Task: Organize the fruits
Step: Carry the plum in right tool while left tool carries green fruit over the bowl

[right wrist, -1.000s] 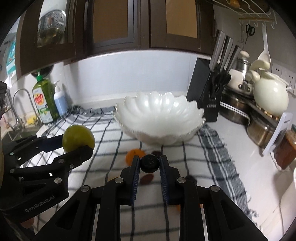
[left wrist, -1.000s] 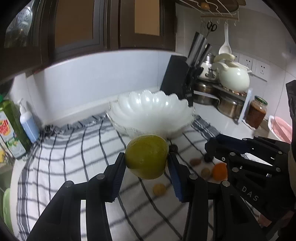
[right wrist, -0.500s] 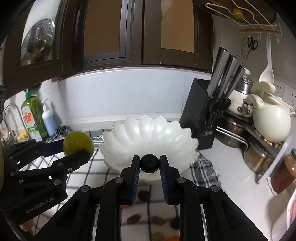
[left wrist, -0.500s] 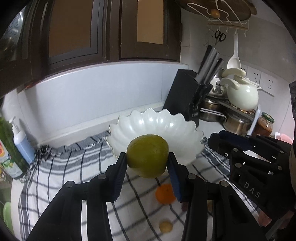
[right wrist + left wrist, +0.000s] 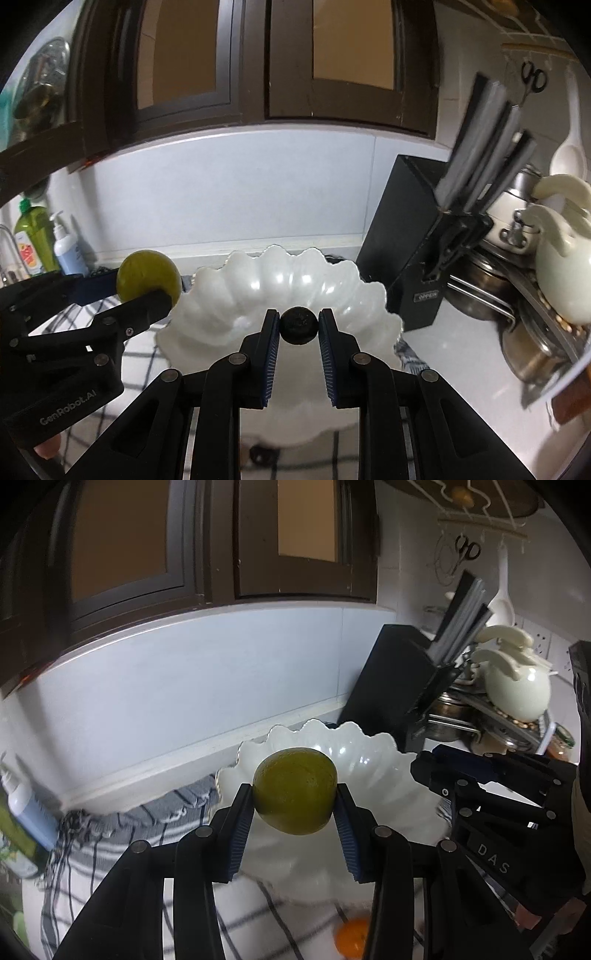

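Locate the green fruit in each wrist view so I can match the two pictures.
Left wrist view: the green fruit sits at centre, clamped between the left gripper fingers, in front of the white scalloped bowl.
Right wrist view: the green fruit is at the left, held at the tip of the left gripper, beside the bowl's left rim.
Shared landmark: the white scalloped bowl, with the black knife block to its right.

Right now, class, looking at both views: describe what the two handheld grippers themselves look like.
Both are matte black linkage frames with round silver pivot pins. The left gripper and right gripper each carry ribbed blue finger pads. White lettering reads "GenRobot.AI" on the left body, "DAS" on the right. No cables show.
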A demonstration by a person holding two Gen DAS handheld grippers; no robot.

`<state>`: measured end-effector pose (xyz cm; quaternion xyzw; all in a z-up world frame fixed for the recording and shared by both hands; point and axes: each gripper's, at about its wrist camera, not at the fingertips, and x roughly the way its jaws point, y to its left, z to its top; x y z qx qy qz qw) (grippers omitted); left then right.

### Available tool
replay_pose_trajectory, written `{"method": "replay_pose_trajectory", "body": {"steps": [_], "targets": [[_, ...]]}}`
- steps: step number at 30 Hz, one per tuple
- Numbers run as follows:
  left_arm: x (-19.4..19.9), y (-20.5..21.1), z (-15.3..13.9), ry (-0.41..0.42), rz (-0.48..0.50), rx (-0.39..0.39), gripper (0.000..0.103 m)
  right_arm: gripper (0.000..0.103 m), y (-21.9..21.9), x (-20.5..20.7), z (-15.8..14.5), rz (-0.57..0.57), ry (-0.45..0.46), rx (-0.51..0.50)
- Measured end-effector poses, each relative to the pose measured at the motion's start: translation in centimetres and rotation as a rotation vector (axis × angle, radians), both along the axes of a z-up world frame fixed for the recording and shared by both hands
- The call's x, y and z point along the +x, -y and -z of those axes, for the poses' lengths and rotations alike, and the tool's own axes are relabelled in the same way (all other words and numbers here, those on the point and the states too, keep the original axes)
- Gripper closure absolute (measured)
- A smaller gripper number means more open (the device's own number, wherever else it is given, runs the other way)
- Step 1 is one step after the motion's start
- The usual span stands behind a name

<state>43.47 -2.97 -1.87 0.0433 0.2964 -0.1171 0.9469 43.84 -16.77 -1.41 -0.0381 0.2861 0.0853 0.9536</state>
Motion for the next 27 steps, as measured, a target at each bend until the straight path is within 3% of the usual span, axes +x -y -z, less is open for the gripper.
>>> {"method": "replay_pose_trajectory", "body": {"steps": [6,14,27], "targets": [[4.3,1.2,1.6,-0.046,0.012,0.034,0.06,0.08,0.3,5.2,1.8,-0.003,-0.078,-0.005],[9.6,1.6,5.2,-0.198,0.017,0.03,0.06,0.08,1.0,11.2,5.7,0.004,-0.231,0.019],[14.2,2.7,9.9,-0.391,0.034,0.07,0.06,0.08,1.4,14.4,8.9,0.022,-0.42,-0.013]]}}
